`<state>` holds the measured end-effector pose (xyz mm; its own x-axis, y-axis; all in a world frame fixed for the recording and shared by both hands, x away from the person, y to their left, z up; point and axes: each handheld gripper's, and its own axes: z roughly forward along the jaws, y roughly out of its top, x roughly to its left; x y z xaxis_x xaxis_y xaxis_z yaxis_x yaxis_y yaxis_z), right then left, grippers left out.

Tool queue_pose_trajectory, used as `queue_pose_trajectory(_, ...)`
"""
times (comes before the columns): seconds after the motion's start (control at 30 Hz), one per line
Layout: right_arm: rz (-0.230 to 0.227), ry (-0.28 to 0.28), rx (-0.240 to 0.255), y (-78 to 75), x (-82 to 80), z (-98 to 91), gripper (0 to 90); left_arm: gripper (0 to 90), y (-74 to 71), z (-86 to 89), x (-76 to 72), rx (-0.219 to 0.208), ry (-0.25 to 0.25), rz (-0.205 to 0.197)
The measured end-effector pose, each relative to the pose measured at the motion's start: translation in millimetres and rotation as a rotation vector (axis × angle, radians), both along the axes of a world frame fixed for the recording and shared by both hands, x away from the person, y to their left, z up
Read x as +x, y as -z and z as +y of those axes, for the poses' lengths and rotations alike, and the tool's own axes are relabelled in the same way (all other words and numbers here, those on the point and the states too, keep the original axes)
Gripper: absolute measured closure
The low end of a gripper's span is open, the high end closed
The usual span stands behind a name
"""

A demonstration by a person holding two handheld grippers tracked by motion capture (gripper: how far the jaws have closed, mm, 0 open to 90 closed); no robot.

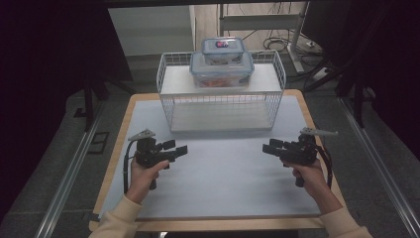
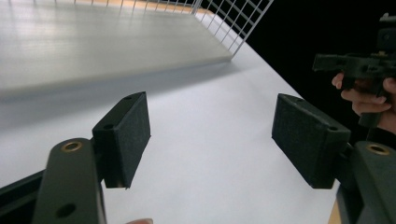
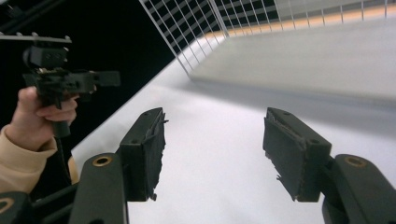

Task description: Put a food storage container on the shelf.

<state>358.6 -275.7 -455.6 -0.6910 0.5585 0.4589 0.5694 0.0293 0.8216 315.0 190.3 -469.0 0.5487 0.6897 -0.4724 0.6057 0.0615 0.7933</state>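
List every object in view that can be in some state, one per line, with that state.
Left gripper: open, empty, held above the mat.
Right gripper: open, empty, held above the mat.
Small container: lid on, stacked upright on the large container.
Large container: lid on, upright on the rack's top shelf.
Wire rack: upright at the far end of the table; lower shelf bare.

**Colours on the table**

Both grippers, left and right, are black. The mat is pale grey, with a tan wooden table edge. The rack is white wire. The boxes are clear with blue lids. The sleeves are cream.
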Motion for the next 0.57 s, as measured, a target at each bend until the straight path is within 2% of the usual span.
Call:
queue_pose_trajectory(0.1,0.018,0.003,-0.023,14.3,-4.4,-0.3,38.1,27.2,10.3,1.4,-3.5,0.0,-0.009,0.015)
queue_pose_trajectory(0.2,0.032,-0.001,-0.065,23.8,-5.7,0.6,36.6,27.0,17.5,0.8,-3.8,0.009,-0.008,0.032)
queue_pose_trajectory(0.33,0.023,0.008,-0.049,21.4,-6.2,0.1,36.5,27.0,18.1,-0.9,-3.6,0.011,-0.003,0.027)
queue_pose_trajectory(0.57,0.001,0.016,-0.068,19.4,-8.7,-1.3,28.8,26.1,20.9,-2.8,-3.8,0.023,0.002,0.029)
